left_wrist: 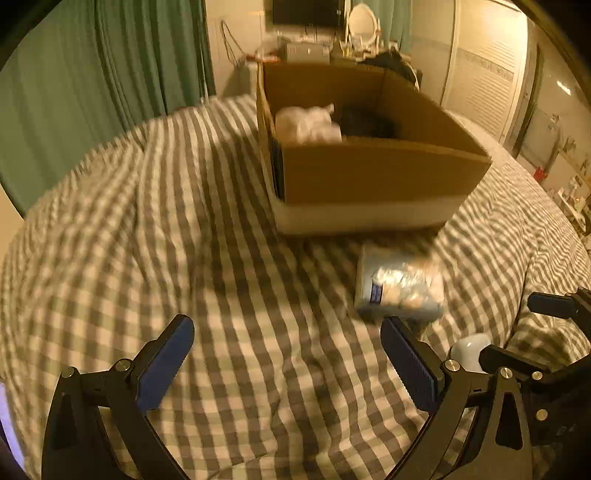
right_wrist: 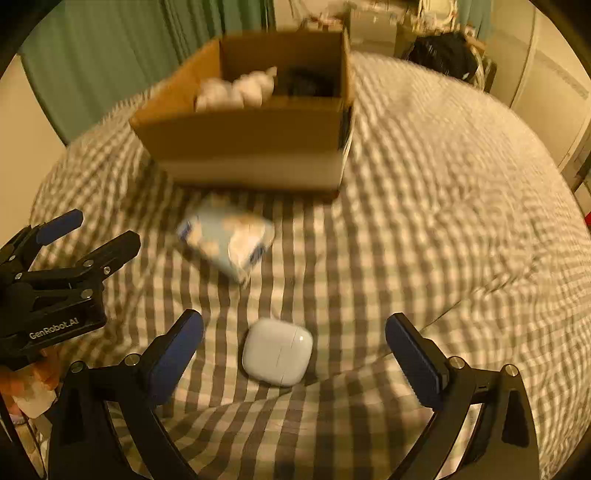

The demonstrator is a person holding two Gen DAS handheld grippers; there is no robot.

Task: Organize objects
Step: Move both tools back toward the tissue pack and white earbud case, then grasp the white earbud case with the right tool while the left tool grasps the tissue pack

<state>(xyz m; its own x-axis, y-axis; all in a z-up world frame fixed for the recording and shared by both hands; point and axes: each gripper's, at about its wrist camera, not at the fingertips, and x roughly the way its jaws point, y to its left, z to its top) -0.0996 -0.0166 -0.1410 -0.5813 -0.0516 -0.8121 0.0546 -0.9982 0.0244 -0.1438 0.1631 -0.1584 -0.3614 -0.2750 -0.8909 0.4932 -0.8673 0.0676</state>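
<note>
An open cardboard box [left_wrist: 380,173] [right_wrist: 243,144] stands on the checked bed cover, holding a white bundle [left_wrist: 308,123] [right_wrist: 236,90] and a dark item [left_wrist: 365,120] [right_wrist: 303,81]. A light blue plastic packet [left_wrist: 400,286] [right_wrist: 229,240] lies in front of the box. A white earbud case [right_wrist: 277,350] [left_wrist: 469,349] lies between the open fingers of my right gripper [right_wrist: 293,350]. My left gripper [left_wrist: 288,356] is open and empty over the bare cover, left of the packet. It also shows in the right wrist view [right_wrist: 88,236].
The grey and white checked bed cover [left_wrist: 166,221] [right_wrist: 443,184] fills both views. Green curtains [left_wrist: 92,92] hang at the left. A cluttered dresser with a mirror [left_wrist: 364,22] stands behind the box. White louvred doors [left_wrist: 487,85] are at the right.
</note>
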